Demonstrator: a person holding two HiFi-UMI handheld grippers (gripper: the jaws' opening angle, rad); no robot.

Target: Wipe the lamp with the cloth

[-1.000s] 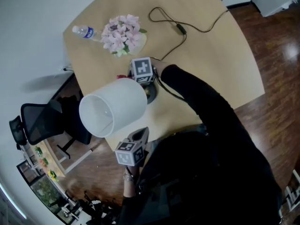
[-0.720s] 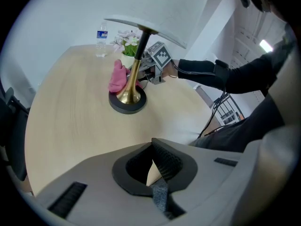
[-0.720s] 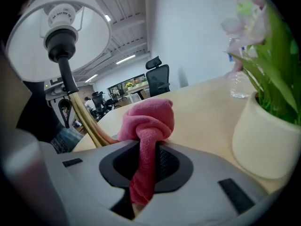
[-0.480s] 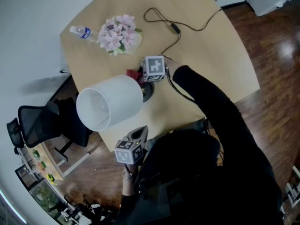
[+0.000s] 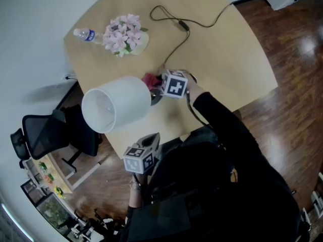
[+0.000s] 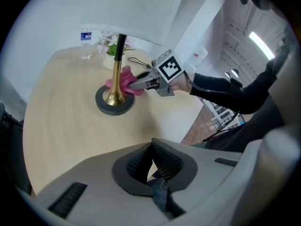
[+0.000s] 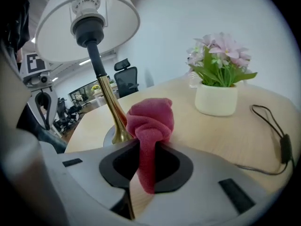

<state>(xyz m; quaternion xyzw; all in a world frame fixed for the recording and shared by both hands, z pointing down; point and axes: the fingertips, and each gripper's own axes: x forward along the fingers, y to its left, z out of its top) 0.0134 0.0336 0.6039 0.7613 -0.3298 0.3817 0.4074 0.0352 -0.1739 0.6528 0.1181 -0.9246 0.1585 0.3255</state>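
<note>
The lamp has a white shade, a brass stem and a round dark base. It stands near the table's front edge. My right gripper is shut on a bunched red cloth, which sits low against the right side of the stem, just above the base. From the left gripper view, the cloth shows behind the stem, with the right gripper reaching in from the right. My left gripper is shut and holds nothing. It hangs off the table's near edge, below the shade.
A pot of pink flowers and a water bottle stand at the table's far left. A black cable runs across the far side of the table. A black office chair stands on the floor at the left.
My right gripper has swung with the red cloth around the lamp stem, rightward and toward the near side, rolling as it went. More of the cloth shows. The left gripper stayed put.
</note>
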